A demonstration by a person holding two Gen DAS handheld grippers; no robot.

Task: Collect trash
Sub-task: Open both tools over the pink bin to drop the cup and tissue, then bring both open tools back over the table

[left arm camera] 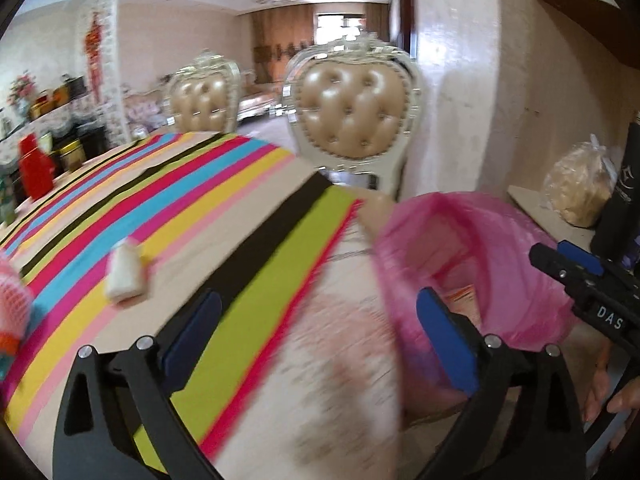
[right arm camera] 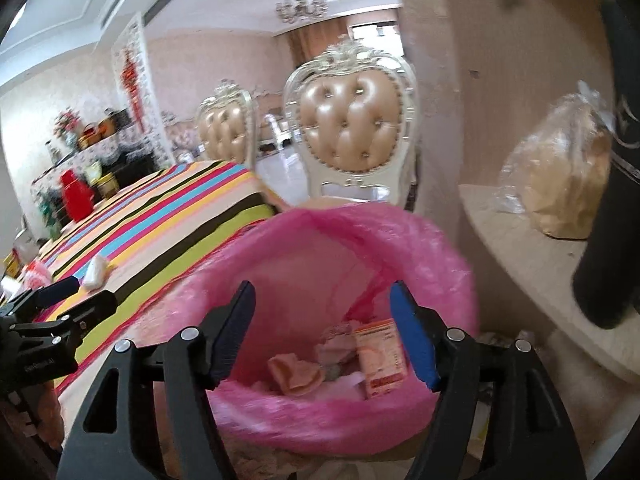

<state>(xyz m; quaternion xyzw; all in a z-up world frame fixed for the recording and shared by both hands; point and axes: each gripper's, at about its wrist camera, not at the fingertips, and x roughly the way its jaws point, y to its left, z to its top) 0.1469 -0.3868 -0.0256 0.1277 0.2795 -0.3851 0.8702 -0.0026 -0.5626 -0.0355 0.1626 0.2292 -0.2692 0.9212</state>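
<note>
A bin lined with a pink bag (right arm camera: pixel 420 240) stands beside the striped table (right arm camera: pixel 168 216); it also shows in the left wrist view as the pink bag (left arm camera: pixel 500 248). Inside lie an orange-and-white carton (right arm camera: pixel 380 360), a peach scrap (right arm camera: pixel 296 376) and other litter. My right gripper (right arm camera: pixel 324 332) hangs open over the bin mouth with nothing between its fingers. My left gripper (left arm camera: pixel 320 344) is open above the table's edge, empty, left of the bin. A small white bottle (left arm camera: pixel 124 276) lies on the tablecloth ahead of it, also seen as the white bottle (right arm camera: pixel 95 272). The right gripper (left arm camera: pixel 568 264) shows over the bin.
Two padded cream chairs (left arm camera: pixel 352 120) stand behind the table. A red jug (left arm camera: pixel 36 168) and tins sit at the table's far left. A clear bag of beige stuff (right arm camera: pixel 560 172) and a black cylinder (right arm camera: pixel 612 200) rest on a ledge at the right. Pink netting (left arm camera: pixel 12 300) lies at the left edge.
</note>
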